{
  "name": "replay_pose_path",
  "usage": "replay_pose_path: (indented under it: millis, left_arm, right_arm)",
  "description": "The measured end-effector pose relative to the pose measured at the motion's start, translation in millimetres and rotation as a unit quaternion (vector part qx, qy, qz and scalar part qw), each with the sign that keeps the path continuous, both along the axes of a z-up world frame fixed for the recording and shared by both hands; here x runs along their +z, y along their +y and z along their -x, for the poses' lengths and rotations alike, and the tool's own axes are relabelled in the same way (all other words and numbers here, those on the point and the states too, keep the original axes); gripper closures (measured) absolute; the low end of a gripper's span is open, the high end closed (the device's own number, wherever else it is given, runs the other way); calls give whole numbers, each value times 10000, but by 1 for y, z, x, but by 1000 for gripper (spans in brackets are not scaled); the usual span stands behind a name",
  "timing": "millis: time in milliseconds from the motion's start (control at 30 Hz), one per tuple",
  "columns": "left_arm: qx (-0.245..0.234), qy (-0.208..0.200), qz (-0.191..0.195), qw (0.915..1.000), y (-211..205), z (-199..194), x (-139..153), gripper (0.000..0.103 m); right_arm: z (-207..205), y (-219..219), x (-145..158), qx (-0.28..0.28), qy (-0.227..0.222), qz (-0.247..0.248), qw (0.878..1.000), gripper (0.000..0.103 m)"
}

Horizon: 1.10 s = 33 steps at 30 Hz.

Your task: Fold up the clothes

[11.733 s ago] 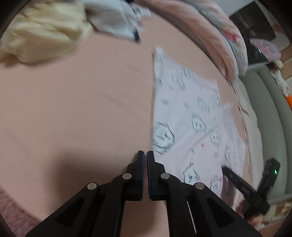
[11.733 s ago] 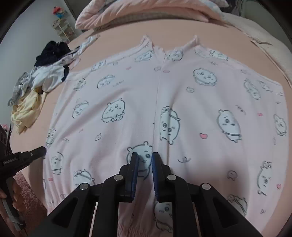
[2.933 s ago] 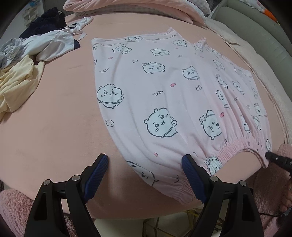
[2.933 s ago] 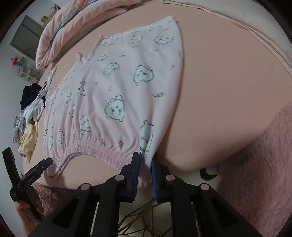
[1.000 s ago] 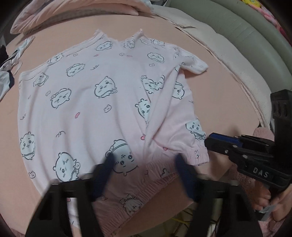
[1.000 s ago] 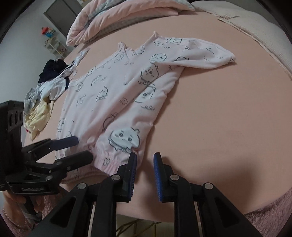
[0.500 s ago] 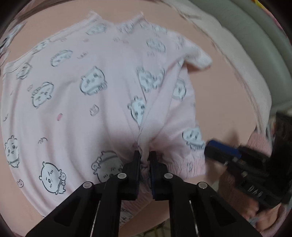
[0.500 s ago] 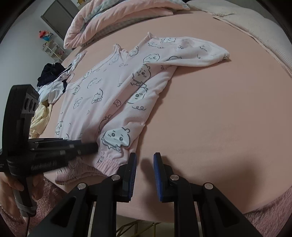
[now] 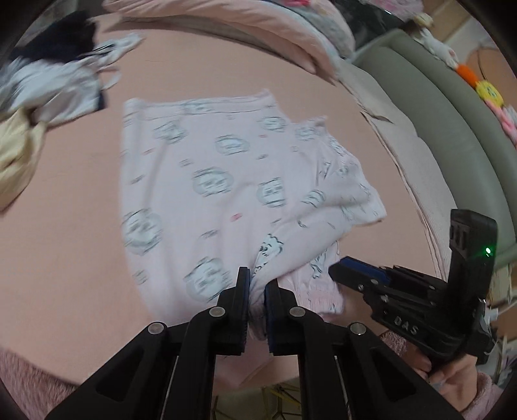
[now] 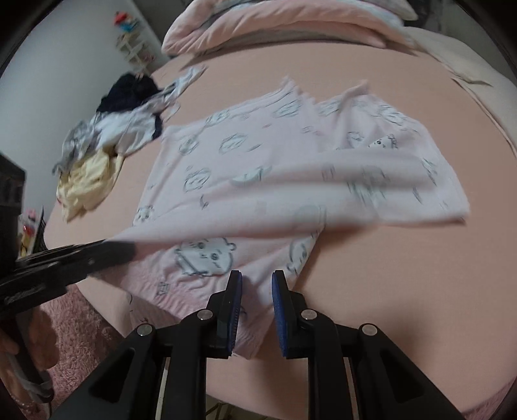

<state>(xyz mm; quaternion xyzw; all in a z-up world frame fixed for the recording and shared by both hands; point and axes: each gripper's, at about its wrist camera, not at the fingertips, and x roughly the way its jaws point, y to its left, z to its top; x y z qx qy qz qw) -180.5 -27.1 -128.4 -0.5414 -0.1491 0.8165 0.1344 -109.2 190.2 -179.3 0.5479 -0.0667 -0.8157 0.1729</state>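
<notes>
Far left on the bed [image 10: 387, 274]: a rumpled heap of other clothes [image 10: 106, 142], yellow, white and dark, lying apart from the garment. In the middle of the peach sheet: a pale pink top [image 9: 206, 181] printed with grey cartoon animal faces and small pink hearts, spread mostly flat, collar end away from the cameras, gathered hem toward the near edge of the bed. Blurred by motion in both views. Right-hand side of the top folded over onto its middle, with a loose flap lifted in a soft ridge across the fabric. Left gripper [image 9: 257, 287] at the near hem, jaws pinching a bunched fold of the pink cloth. Right gripper [image 10: 257, 287] just to its right over the hem's corner, jaws slightly spread with cloth between them but not clamped. At the far end of the bed: a pink quilt [image 10: 284, 22] piled up. Farthest right, in the left wrist view: a grey-green padded bed frame [image 9: 452, 135].
</notes>
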Motion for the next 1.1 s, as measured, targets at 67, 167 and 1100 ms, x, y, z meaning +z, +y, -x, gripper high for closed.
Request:
replay_pose_path:
  millis: [67, 167, 1100]
  left_arm:
    - [143, -17, -30, 9999, -13, -12, -2, 96]
    - [348, -57, -161, 9992, -25, -28, -5, 96]
    - [307, 314, -641, 9970, -7, 4, 26, 96]
  right_arm:
    - [5, -14, -2, 163, -48, 52, 9998, 85]
    - [5, -30, -6, 388, -66, -20, 9992, 85]
    - [-50, -63, -7, 1127, 240, -839, 9898, 85]
